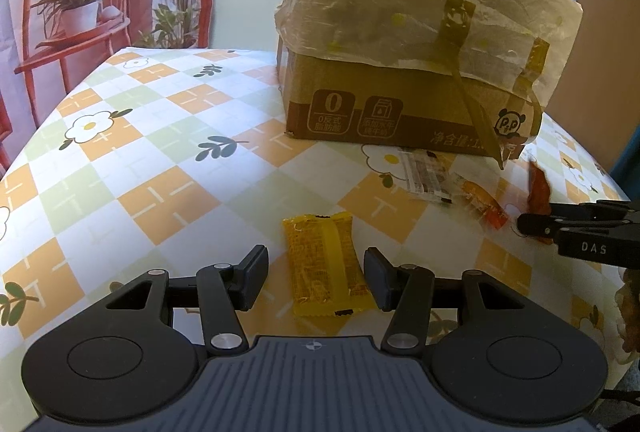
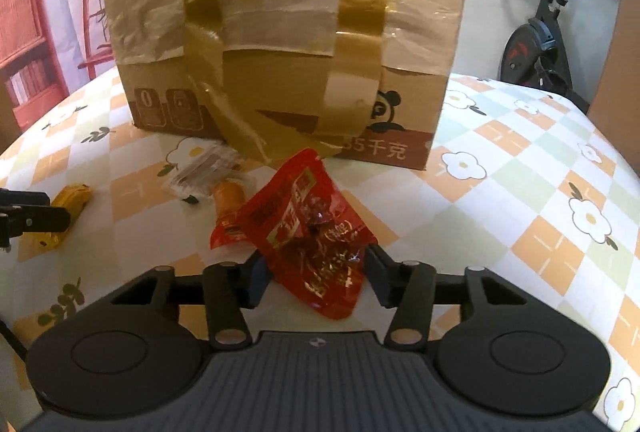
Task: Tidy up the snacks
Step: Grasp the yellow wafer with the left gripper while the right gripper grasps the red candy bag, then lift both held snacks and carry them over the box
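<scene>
My left gripper (image 1: 316,280) is open, its fingers on either side of a yellow snack packet (image 1: 326,266) lying flat on the table. My right gripper (image 2: 314,274) is shut on a red snack pouch (image 2: 308,228), which tilts up off the cloth; the pouch also shows in the left wrist view (image 1: 538,191). A clear wrapped snack (image 2: 204,171) and a small orange packet (image 2: 229,197) lie between the red pouch and a cardboard box (image 2: 280,43). The yellow packet also shows at the left of the right wrist view (image 2: 70,209).
The cardboard box (image 1: 408,111), draped in thin plastic and brown tape, stands at the back of the table. The checked flower tablecloth (image 1: 160,151) covers the table. An exercise bike (image 2: 536,43) stands beyond the right edge.
</scene>
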Action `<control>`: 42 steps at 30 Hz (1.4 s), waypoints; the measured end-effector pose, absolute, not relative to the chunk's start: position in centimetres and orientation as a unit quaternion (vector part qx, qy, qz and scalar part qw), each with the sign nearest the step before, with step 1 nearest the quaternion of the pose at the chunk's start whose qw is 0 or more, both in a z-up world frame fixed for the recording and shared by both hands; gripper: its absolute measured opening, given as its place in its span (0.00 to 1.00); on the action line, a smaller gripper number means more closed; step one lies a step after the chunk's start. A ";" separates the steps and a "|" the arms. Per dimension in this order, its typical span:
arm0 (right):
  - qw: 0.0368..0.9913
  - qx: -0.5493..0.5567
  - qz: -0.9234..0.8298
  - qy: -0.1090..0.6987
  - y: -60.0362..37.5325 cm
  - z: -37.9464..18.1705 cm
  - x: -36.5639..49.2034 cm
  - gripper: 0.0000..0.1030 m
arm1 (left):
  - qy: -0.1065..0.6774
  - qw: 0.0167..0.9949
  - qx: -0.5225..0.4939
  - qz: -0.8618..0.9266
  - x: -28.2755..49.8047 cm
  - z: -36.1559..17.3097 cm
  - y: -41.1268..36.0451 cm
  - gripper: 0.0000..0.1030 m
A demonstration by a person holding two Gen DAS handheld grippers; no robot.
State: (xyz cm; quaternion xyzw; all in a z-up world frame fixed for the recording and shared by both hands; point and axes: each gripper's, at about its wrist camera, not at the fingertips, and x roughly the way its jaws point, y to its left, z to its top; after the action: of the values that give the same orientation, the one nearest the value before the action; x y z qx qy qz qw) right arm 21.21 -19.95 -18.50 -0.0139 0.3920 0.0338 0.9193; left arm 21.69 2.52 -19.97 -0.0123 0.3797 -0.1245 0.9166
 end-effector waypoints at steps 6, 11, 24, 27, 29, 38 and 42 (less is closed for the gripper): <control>0.924 0.003 0.028 0.382 -20.7 -18.0 21.0 0.39 | 0.380 0.917 -0.008 -0.122 21.6 -20.0 2.3 0.54; 0.927 0.016 0.033 0.374 -21.0 -17.8 20.7 0.12 | 0.380 0.917 -0.007 -0.122 21.6 -20.0 2.3 0.54; 0.933 0.027 0.037 0.358 -21.1 -17.0 20.3 0.07 | 0.381 0.917 -0.004 -0.121 21.7 -19.9 2.2 0.35; 0.933 0.026 0.040 0.357 -20.9 -17.0 20.3 0.07 | 0.381 0.917 -0.006 -0.122 21.7 -19.9 2.2 0.33; 0.933 0.026 0.042 0.358 -20.8 -17.0 20.3 0.07 | 0.380 0.917 -0.006 -0.122 21.6 -19.8 2.2 0.32; 0.935 0.032 0.042 0.351 -21.0 -16.4 19.8 0.07 | 0.362 0.925 -0.006 -0.118 21.4 -18.8 2.6 0.32; 0.936 0.039 0.035 0.349 -21.6 -16.0 19.3 0.07 | 0.348 0.930 -0.002 -0.119 21.5 -17.8 2.7 0.32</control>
State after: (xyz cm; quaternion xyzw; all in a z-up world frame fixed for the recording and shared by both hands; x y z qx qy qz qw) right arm 19.27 -21.55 -16.05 0.0387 0.3494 0.0347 0.9355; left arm 21.51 2.67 -17.80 -0.0017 0.3483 -0.1193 0.9298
